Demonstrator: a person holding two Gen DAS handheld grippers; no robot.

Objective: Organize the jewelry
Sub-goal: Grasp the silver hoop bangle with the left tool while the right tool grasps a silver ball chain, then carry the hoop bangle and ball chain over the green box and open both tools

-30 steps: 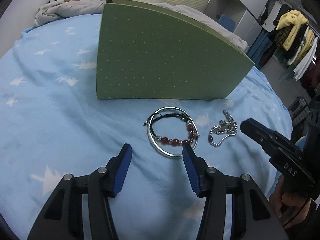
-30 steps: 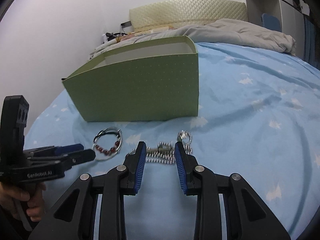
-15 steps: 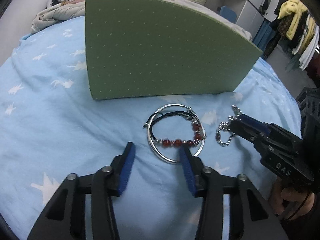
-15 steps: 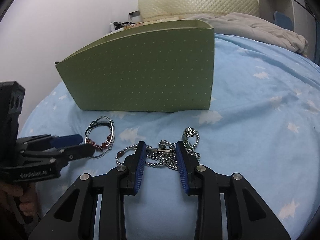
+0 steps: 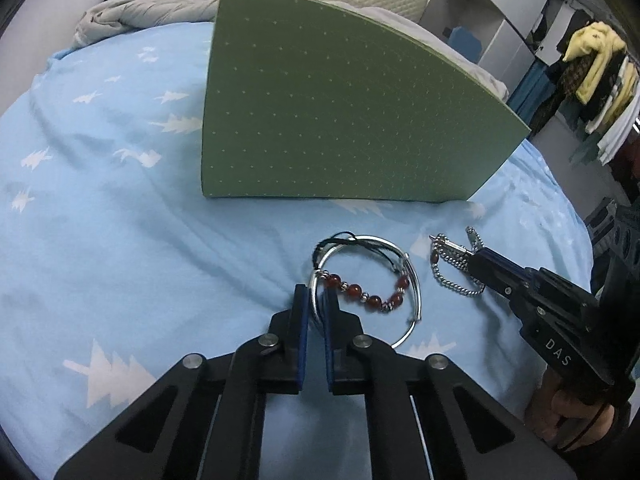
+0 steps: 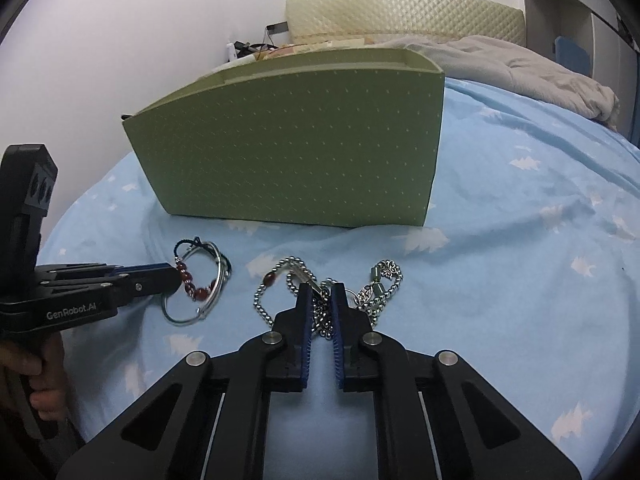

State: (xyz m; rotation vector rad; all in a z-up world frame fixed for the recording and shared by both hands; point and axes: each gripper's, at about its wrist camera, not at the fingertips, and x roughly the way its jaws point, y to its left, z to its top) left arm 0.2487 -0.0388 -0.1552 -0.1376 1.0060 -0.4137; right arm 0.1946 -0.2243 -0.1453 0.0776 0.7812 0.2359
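The left gripper [image 5: 314, 296] pinches the near-left rim of the bangle [image 5: 414, 280] on the bed [image 5: 120, 220]. The right gripper [image 6: 321, 294] is nearly closed on the chain [image 6: 320, 312], near the box [image 6: 296, 152].

Green box [image 6: 296, 148] walls off the far side, its open top the only way in; bare blue bedsheet [image 5: 120, 240] lies free to the left; between left gripper [image 5: 314, 300] and right gripper [image 6: 320, 292] the gap looks tight, crowded by silver bangle [image 5: 414, 284] and bead chain [image 6: 272, 280].
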